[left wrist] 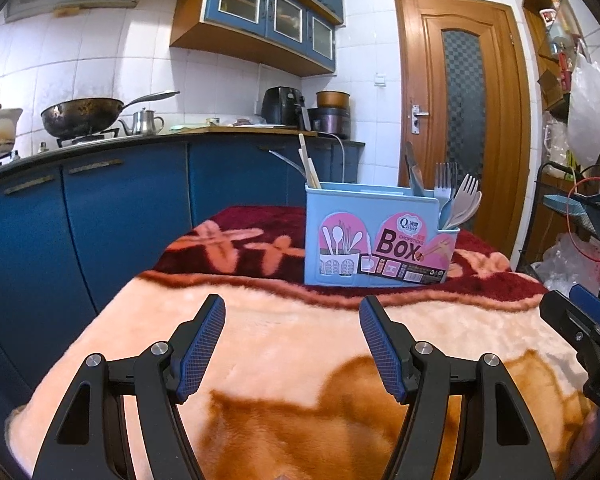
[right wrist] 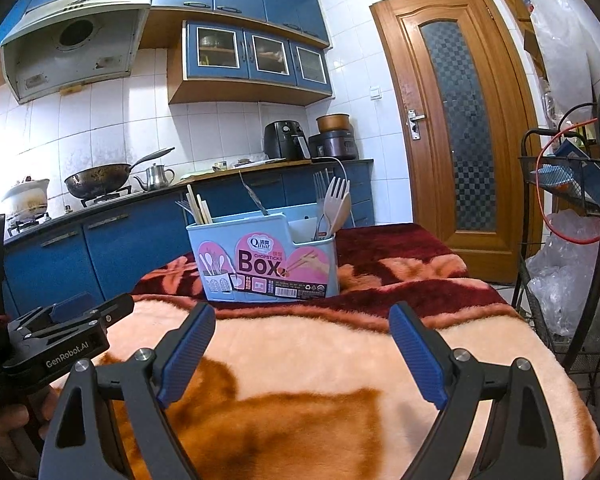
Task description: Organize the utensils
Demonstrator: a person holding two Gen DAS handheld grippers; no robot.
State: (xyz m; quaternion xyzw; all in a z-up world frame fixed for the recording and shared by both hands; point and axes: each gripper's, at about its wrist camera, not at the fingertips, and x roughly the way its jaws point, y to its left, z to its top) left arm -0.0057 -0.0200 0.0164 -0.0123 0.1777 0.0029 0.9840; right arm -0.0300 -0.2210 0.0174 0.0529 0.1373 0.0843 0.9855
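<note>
We are looking at a pale blue utensil box (left wrist: 374, 240) that is standing upright on the dark red far part of a plush blanket (left wrist: 300, 344), its front carrying pink labels with "BOX" in large dark letters. In its left compartment wooden chopsticks (left wrist: 309, 164) are leaning outward; toward the middle a knife (left wrist: 414, 174) is standing handle down, and in the lower right compartment a metal fork (left wrist: 446, 178), a beige fork (left wrist: 466, 196) and a pale spoon are sticking up together. We are holding our left gripper (left wrist: 292, 340) low over the peach part of the blanket, well short of the box, its blue-padded fingers spread wide around nothing. Our right gripper (right wrist: 302, 350) is hovering just beside it, likewise spread wide and empty. Behind the blanket blue kitchen cabinets (left wrist: 120, 204) are running under a counter where a wok (left wrist: 82, 114) is sitting on the stove, and a wooden door (left wrist: 460, 120) is standing to the right.
</note>
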